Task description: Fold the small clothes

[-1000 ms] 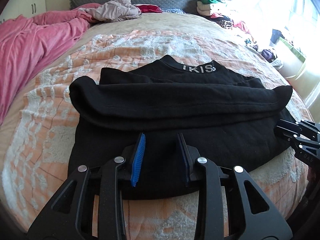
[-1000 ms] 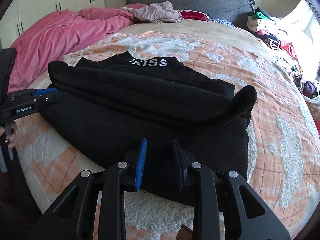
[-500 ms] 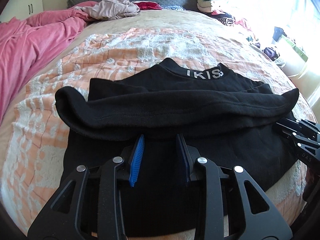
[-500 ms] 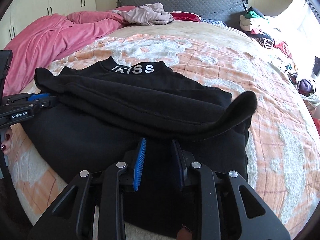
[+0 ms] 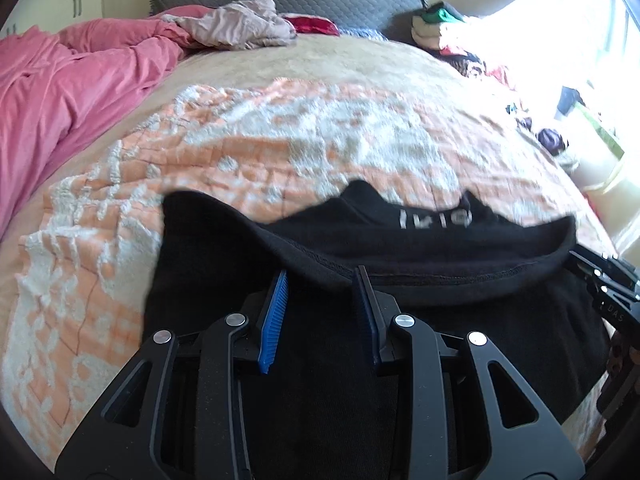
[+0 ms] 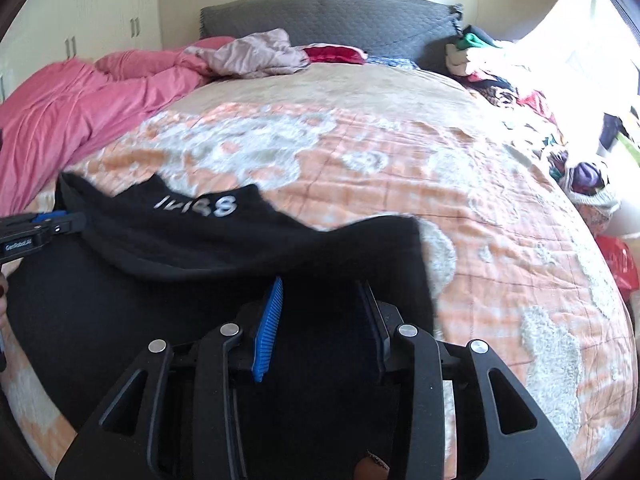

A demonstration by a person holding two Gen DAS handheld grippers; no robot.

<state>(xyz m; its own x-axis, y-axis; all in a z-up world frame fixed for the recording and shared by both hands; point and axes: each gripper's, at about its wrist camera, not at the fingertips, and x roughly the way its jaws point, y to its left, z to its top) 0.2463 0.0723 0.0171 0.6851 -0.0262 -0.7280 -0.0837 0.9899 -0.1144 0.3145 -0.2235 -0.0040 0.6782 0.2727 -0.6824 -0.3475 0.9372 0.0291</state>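
A black sweater (image 5: pixel 420 340) lies on the near part of a bed covered by an orange and white bedspread (image 5: pixel 280 140), its collar with white lettering (image 6: pixel 196 206) turned toward the far side. A fold of the sweater's near half is raised and carried over toward the collar, so its hem runs as a thick black band across the garment, just past the fingertips of both tools. The left gripper (image 5: pixel 322 284) stands over the sweater's near left part, its jaws at a narrow gap with black cloth lying between them; whether the pads press on that cloth cannot be told. The right gripper (image 6: pixel 320 292) stands over the near right part, beside the sweater's right edge, and its jaws have just been opening: they now stand somewhat apart with black cloth between them, and no pressing of the pads on it can be made out. Both views are blurred. On the far left lies a pink blanket (image 6: pixel 80 96), and a pile of clothes (image 6: pixel 492 68) sits far right by the headboard (image 6: pixel 328 16).
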